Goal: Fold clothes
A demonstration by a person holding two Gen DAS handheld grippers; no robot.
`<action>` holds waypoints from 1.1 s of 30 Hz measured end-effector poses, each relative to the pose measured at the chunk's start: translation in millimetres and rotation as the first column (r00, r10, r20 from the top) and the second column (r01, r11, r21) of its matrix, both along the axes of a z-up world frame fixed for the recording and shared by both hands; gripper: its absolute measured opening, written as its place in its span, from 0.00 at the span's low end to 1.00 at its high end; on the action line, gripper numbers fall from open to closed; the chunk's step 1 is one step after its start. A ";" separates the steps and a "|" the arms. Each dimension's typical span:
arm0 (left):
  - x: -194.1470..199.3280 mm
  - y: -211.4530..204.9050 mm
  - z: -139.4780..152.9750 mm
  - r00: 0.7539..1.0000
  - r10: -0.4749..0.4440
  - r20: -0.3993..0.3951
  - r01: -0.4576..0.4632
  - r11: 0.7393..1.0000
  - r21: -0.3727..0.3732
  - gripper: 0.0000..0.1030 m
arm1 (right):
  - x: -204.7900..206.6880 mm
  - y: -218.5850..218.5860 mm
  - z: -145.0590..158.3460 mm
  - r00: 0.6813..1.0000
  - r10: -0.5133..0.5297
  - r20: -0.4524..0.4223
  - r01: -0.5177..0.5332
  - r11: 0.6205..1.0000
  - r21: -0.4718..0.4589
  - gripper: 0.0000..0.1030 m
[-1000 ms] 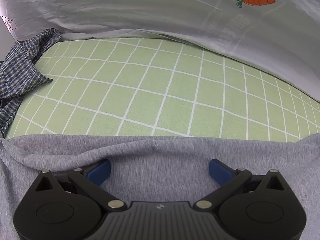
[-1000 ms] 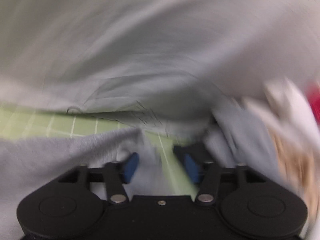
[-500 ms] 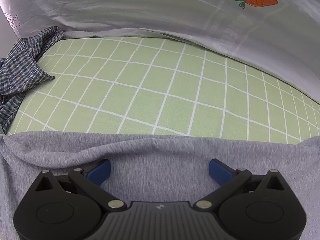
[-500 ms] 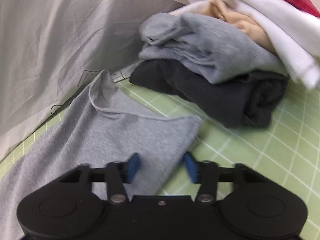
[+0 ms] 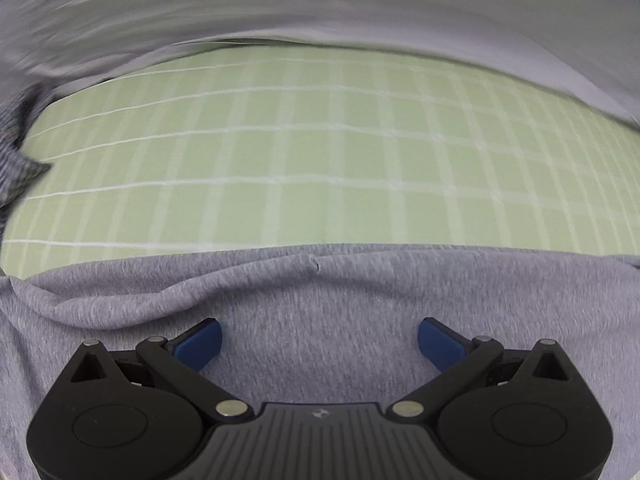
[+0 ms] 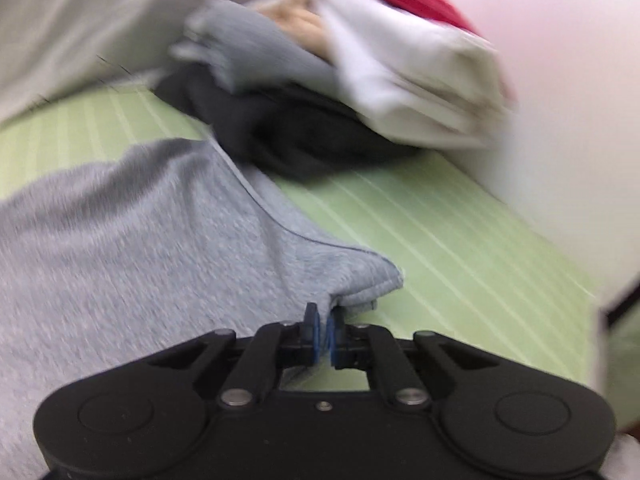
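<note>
A grey shirt (image 6: 132, 240) lies spread across a green checked bedsheet (image 5: 304, 148). The right claw (image 6: 325, 330), its jaws having just closed, pinches the shirt's corner near a pile of folded clothes (image 6: 320, 80). The left claw (image 5: 319, 340) hangs wide apart above the shirt's edge, gripping nothing. A checked garment (image 5: 18, 160), blurred, apparently lies at far left.
</note>
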State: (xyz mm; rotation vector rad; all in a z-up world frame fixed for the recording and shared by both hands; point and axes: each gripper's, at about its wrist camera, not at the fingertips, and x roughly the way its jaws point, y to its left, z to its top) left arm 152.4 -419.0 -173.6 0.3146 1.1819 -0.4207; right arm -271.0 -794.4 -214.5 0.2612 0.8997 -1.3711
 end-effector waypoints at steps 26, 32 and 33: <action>6.5 54.9 15.0 0.960 0.276 0.037 -0.270 0.956 -0.112 0.58 | 144.0 127.8 27.1 0.836 0.537 0.115 -0.547 0.834 0.080 0.59; 15.0 61.2 12.5 0.955 0.273 0.117 -0.261 0.959 -0.107 0.09 | 152.6 130.9 20.3 0.815 0.572 0.092 -0.579 0.808 0.109 0.59; 20.1 66.5 11.8 0.949 0.300 0.099 -0.286 0.949 -0.134 0.07 | 153.6 130.0 20.5 0.815 0.572 0.091 -0.579 0.808 0.112 0.60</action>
